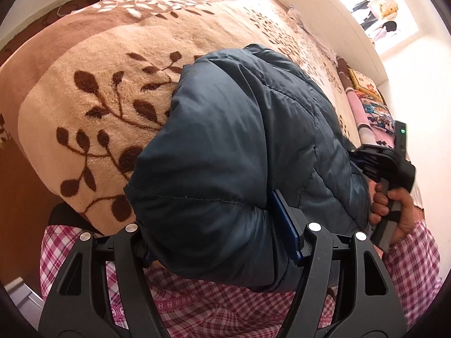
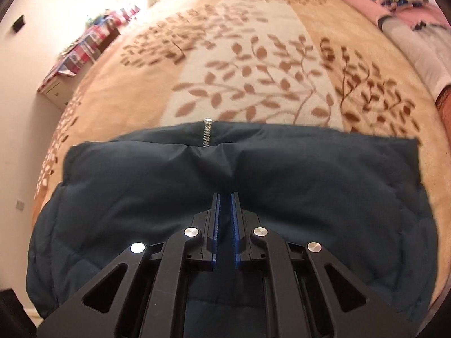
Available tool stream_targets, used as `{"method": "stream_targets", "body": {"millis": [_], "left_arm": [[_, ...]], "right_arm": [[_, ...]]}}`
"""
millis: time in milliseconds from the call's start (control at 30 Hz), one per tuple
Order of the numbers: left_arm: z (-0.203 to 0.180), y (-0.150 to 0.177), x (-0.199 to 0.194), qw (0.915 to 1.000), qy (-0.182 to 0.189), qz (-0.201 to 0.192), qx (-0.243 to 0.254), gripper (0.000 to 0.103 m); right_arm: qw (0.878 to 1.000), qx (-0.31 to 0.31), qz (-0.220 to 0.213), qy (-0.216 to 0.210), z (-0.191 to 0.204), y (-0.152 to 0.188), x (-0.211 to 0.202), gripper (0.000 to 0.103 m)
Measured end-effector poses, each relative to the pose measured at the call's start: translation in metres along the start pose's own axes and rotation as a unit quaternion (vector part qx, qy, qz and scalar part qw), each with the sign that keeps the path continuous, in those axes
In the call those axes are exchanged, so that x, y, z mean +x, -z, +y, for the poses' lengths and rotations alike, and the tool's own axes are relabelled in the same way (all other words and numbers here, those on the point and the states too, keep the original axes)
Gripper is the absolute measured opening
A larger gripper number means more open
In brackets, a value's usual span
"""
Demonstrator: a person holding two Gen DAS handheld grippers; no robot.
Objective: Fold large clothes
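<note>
1. Bedroom setting: a bed (image 1: 84,90) covered by a tan fleece blanket (image 2: 253,64) with a brown leaf print fills both views; a white headboard (image 1: 324,17) stands at its far end.
2. Task item: a dark blue quilted jacket (image 1: 239,155) lies on the blanket, partly bunched, directly ahead of both sets of fingers.
3. Left gripper (image 1: 217,239): fingers set wide apart around a thick padded fold of the jacket, which fills the gap between them. Whether they press on it cannot be told.
4. Right gripper (image 2: 224,197): fingers nearly together, with jacket fabric gathered and puckered at their tips.
5. Zipper (image 2: 206,132): silver teeth visible at the jacket's far edge, beyond the right fingers.
6. Person's hand (image 1: 394,211) holds the right gripper's handle, right of the left fingers.
</note>
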State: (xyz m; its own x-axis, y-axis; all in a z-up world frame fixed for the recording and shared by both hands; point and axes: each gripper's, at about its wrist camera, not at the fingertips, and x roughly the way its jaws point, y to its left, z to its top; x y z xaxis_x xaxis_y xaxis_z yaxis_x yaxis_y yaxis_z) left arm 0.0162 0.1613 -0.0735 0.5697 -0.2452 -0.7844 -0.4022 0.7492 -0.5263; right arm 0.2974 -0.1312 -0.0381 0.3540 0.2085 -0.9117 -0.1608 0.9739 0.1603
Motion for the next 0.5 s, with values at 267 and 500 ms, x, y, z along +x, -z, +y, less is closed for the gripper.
{"method": "stream_targets", "body": {"millis": [267, 500], "left_arm": [[0.002, 0.0, 0.005, 1.0, 0.0, -0.007, 0.001, 0.074], [0.002, -0.002, 0.01, 0.9999, 0.005, -0.003, -0.012, 0.079]], "right_arm": [[1.0, 0.0, 0.024, -0.002, -0.006, 0.004, 0.029, 0.006], [1.0, 0.006, 0.022, 0.001, -0.007, 0.006, 0.042, 0.003]]}}
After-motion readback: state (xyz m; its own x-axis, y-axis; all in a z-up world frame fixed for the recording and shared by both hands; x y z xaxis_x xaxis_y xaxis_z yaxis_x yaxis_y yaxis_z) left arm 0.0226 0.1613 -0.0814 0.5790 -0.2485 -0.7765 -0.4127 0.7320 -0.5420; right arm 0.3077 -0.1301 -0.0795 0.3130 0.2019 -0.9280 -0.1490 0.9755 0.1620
